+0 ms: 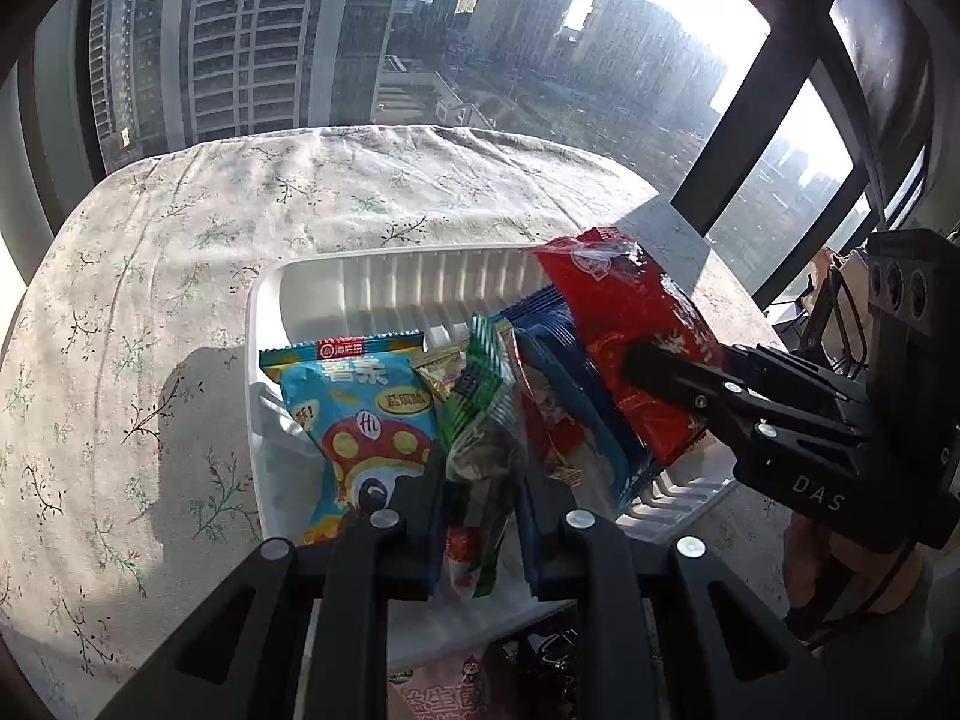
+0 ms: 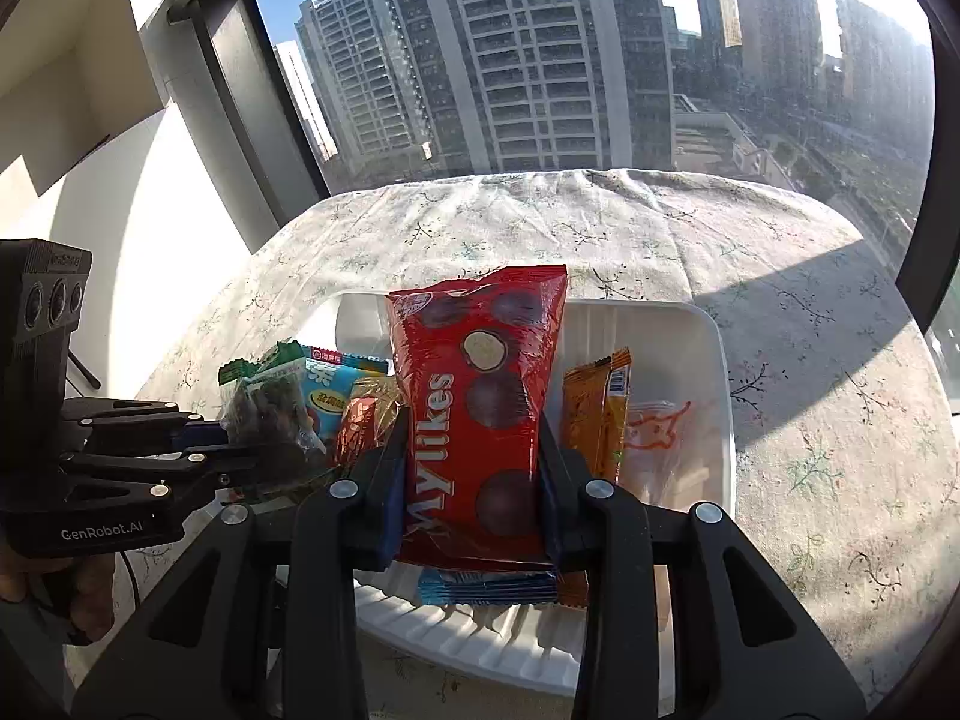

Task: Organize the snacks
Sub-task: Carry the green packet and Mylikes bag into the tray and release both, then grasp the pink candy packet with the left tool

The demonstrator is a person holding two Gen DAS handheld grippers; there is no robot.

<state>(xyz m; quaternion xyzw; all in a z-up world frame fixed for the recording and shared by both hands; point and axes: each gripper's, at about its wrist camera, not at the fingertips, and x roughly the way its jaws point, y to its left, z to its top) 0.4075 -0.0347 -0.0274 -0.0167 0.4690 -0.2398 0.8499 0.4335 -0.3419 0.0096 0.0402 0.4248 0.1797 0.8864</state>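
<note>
Between right gripper (image 2: 474,480) pads — "Mylikes" bag (image 2: 480,396).

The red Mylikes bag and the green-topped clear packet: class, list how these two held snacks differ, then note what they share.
The red Mylikes bag is opaque and printed with chocolate balls; the green-topped clear packet shows its dark contents. The Mylikes bag is the larger and flatter; the clear packet is smaller and crumpled. The right gripper clamps the Mylikes bag; the left gripper clamps the clear packet. Both are held above the white tray.
</note>
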